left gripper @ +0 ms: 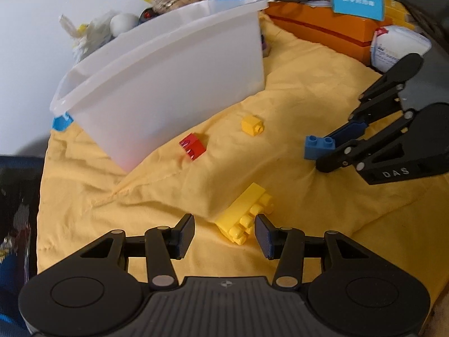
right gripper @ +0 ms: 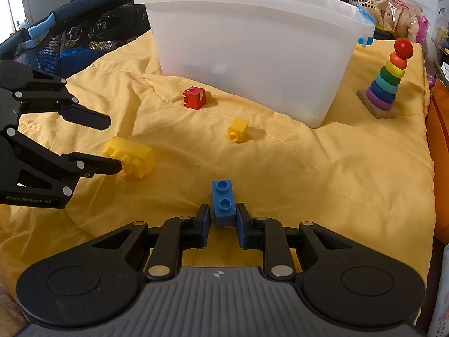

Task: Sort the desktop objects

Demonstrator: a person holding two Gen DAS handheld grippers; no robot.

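**Both grippers at bricks; bin contents not confirmed**

Left wrist view. The left gripper [left gripper: 224,231] stood with its fingers spread apart, the large yellow brick [left gripper: 245,214] lying on its side between them and near the right-hand pad, not clamped. The yellow cloth [left gripper: 322,216] covering the worktop was rumpled, with a raised fold directly beneath this brick. Risk, in my judgement: closing on the studded face could tip or squirt the brick sideways, and the fold could let it roll. The right gripper [left gripper: 322,151] was seen closed on the blue brick [left gripper: 318,146], which rested on the cloth. The red block [left gripper: 193,146] lay just beside the wall of the white bin [left gripper: 196,64]; the small yellow brick [left gripper: 252,125] lay near it. The bin interior was not visible from here.

Right wrist view. The right gripper [right gripper: 223,220] gripped the blue brick [right gripper: 223,203] at its near end only, most of its length projecting forward. Risk: so shallow a hold could let the brick pivot or drop on lifting. Through the translucent wall of the white bin [right gripper: 252,56], faint shapes showed near the floor; what they were could not be told. The ring stacker [right gripper: 385,81] stood upright to the right of the bin, apart from it.
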